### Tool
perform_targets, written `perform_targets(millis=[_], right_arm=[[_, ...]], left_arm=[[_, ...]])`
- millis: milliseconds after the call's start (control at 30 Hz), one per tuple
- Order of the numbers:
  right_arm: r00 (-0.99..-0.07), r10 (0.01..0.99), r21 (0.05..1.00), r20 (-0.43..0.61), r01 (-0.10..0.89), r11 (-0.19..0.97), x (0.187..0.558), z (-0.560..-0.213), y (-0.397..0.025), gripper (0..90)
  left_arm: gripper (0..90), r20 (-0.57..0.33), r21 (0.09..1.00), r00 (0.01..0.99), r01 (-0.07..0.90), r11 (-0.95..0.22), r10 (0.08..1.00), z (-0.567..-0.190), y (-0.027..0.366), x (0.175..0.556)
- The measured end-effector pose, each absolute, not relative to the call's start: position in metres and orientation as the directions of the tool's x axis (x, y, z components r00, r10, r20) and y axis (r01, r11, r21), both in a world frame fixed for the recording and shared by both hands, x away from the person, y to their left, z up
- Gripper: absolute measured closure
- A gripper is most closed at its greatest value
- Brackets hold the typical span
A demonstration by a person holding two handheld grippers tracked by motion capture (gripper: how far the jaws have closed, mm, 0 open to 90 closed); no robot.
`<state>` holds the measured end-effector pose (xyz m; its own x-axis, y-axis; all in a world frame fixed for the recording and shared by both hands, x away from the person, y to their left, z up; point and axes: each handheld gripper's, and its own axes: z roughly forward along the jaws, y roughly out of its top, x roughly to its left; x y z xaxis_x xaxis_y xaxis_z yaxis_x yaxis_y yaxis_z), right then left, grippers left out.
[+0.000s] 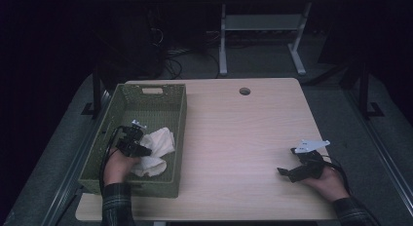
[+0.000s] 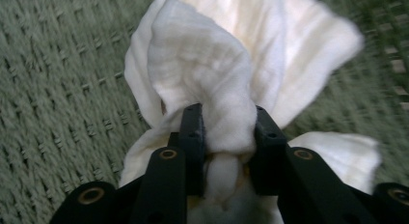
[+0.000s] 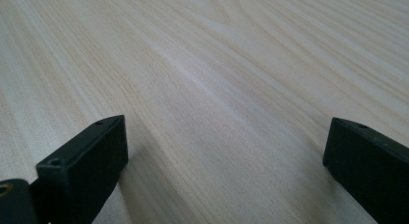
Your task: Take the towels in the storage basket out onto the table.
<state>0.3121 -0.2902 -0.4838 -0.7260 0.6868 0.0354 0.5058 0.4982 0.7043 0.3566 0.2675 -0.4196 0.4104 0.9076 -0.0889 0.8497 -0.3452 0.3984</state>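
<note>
— Where the left gripper (image 2: 226,130) bites, what is between its black jaws?
— A bunched fold of white cloth (image 2: 231,64), pinched tight, soft and loosely woven, crumpled into puffy lobes. The jaws press in on it from both sides, with the fabric bulging above and below them.

— And where does the cloth lie?
— Inside the green basket (image 1: 113,113), near its front end, at the table's left. In the high view the cloth (image 1: 158,141) spills right of the left gripper (image 1: 141,149), and the person's hand (image 1: 117,167) reaches over the basket's front rim.

— What is the basket like?
— Rectangular, woven in a tight ribbed pattern, with a slot handle cut in its far wall. One basket, one cloth.

— The right gripper?
— The right gripper (image 1: 287,170) sits low over the bare table (image 1: 234,133), well apart from the basket. Its own view shows the two jaws spread wide with nothing between them, only pale wood grain. A grey three-cornered plate (image 1: 311,145) tops it.

— Any writing?
— None that I can read.

— Table details?
— Light wood, rounded corners, one round hole (image 1: 245,91) near the far edge.
</note>
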Motion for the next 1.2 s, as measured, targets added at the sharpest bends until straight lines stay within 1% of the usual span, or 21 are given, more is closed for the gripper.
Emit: perform_targets(millis=[33, 67, 100, 133, 167, 267, 500, 533, 633, 733, 1033, 1167, 1200], right_arm=[[-0.726, 0.687, 0.704, 0.035, 0.506, 0.498, 0.312, -0.484, -0.290, 1.5], [-0.726, 0.687, 0.704, 0.035, 0.506, 0.498, 0.312, -0.484, -0.290, 1.5], [-0.726, 0.687, 0.704, 0.035, 0.506, 0.498, 0.312, -0.484, -0.290, 1.5], [-0.726, 0.687, 0.704, 0.036, 0.506, 0.498, 0.312, -0.484, -0.290, 1.5], [-0.726, 0.687, 0.704, 0.035, 0.505, 0.498, 0.312, -0.484, -0.290, 1.5], [-0.726, 0.687, 0.704, 0.035, 0.506, 0.498, 0.312, -0.484, -0.290, 1.5], [-0.724, 0.689, 0.704, 0.036, 0.508, 0.497, 0.312, -0.484, -0.290, 1.5], [-0.724, 0.689, 0.704, 0.036, 0.508, 0.497, 0.312, -0.484, -0.290, 1.5], [-0.724, 0.689, 0.704, 0.035, 0.507, 0.497, 0.312, -0.484, -0.290, 1.5], [-0.724, 0.689, 0.704, 0.036, 0.508, 0.496, 0.312, -0.484, -0.290, 1.5], [-0.725, 0.688, 0.704, 0.035, 0.507, 0.498, 0.312, -0.484, -0.290, 1.5], [-0.724, 0.689, 0.704, 0.036, 0.508, 0.497, 0.312, -0.484, -0.290, 1.5], [-0.724, 0.689, 0.703, 0.035, 0.508, 0.497, 0.312, -0.484, -0.290, 1.5]], left_arm=[[71.9, -0.094, 0.421, 0.416, 0.840, -0.343, 0.904, -0.417, 0.269, 0.356], [72.2, -0.094, 0.421, 0.416, 0.840, -0.343, 0.904, -0.417, 0.269, 0.356], [72.4, -0.129, 0.469, 0.408, 0.828, -0.307, 0.904, -0.412, 0.273, 0.354], [72.4, -0.129, 0.469, 0.408, 0.828, -0.307, 0.904, -0.412, 0.273, 0.354], [72.4, -0.137, 0.502, 0.419, 0.810, -0.302, 0.897, -0.408, 0.275, 0.353], [72.2, -0.142, 0.523, 0.417, 0.802, -0.289, 0.898, -0.406, 0.276, 0.352], [72.2, -0.194, 0.632, 0.455, 0.736, -0.244, 0.869, -0.393, 0.280, 0.346], [72.2, -0.194, 0.632, 0.455, 0.736, -0.244, 0.869, -0.393, 0.280, 0.346], [72.2, -0.179, 0.681, 0.470, 0.693, -0.235, 0.865, -0.385, 0.280, 0.343], [72.2, -0.178, 0.699, 0.477, 0.677, -0.231, 0.860, -0.381, 0.280, 0.342], [72.3, -0.163, 0.775, 0.512, 0.595, -0.211, 0.843, -0.351, 0.271, 0.335], [72.4, -0.183, 0.800, 0.533, 0.569, -0.190, 0.826, -0.341, 0.268, 0.335], [72.4, -0.180, 0.812, 0.547, 0.552, -0.190, 0.818, -0.332, 0.265, 0.334]])
